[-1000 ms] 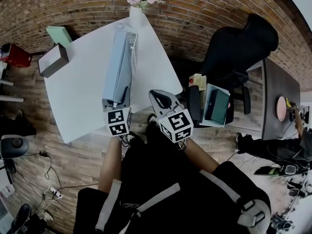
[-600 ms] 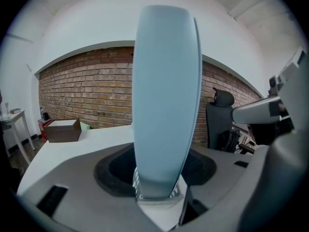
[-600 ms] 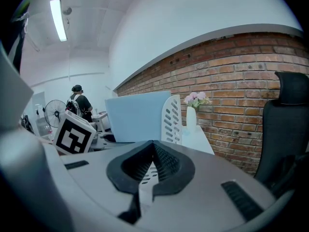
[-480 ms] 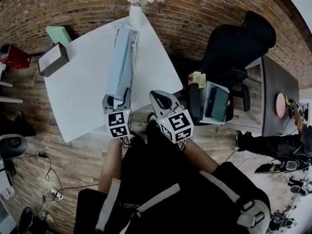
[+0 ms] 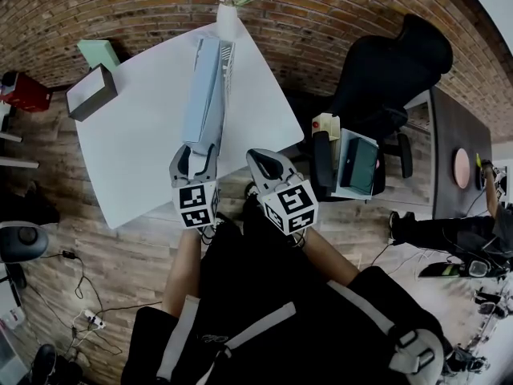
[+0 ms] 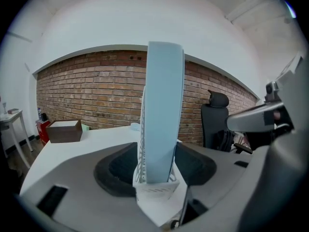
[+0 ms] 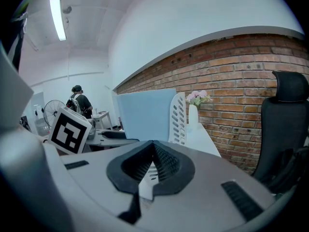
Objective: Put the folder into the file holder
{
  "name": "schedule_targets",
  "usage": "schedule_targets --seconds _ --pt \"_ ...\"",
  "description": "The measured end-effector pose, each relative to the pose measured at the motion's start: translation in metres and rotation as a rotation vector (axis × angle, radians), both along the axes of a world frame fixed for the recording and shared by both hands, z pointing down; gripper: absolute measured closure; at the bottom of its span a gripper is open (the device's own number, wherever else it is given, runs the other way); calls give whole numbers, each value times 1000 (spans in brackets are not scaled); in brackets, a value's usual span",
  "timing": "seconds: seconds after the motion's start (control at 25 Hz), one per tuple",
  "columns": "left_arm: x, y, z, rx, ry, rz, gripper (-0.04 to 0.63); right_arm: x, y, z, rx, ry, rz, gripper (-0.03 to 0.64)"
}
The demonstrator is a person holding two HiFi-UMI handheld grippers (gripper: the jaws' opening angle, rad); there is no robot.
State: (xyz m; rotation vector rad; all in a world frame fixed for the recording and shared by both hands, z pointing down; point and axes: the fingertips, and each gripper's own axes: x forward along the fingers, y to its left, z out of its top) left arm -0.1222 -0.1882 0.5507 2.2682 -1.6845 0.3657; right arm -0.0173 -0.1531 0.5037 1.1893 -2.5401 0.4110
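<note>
A light blue folder (image 5: 204, 95) stands on edge inside the white mesh file holder (image 5: 227, 61) on the white table (image 5: 128, 151). My left gripper (image 5: 195, 160) sits at the holder's near end with its jaws wide open. In the left gripper view the folder (image 6: 164, 120) and holder (image 6: 153, 190) rise in the gap between the dark pads (image 6: 118, 166), untouched. My right gripper (image 5: 268, 167) hovers over the table's near corner, shut and empty. In the right gripper view its pads (image 7: 166, 163) meet, with the folder (image 7: 145, 112) and holder (image 7: 179, 117) to its left.
A vase of pink flowers (image 5: 228, 14) stands just behind the holder. A brown box (image 5: 90, 92) and a green item (image 5: 98, 53) sit at the table's far left. A black office chair (image 5: 393, 70) and a seat bearing a tray (image 5: 353, 167) are on the right.
My left gripper has let go of the folder's near end and drawn back a little toward me. The folder now stands in the holder alone. The right gripper has stayed put.
</note>
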Motion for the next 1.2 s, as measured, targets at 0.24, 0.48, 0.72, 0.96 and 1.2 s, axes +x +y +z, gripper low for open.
schedule_targets --seconds 0.24,0.48,0.72,0.96,1.2 --pt "-10 16 -5 14 17 15 371 -9 16 1 5 0 11 607" --pt "-26 37 -5 10 28 21 371 -25 34 4 5 -4 20 607" --pt "-45 59 -10 0 69 12 371 -40 53 13 -20 11 15 607" --pt "-46 79 -18 -17 105 24 382 -47 56 12 -12 24 -17 607" --pt "-47 85 -53 29 138 -49 563 -41 35 -22 70 19 -52 607"
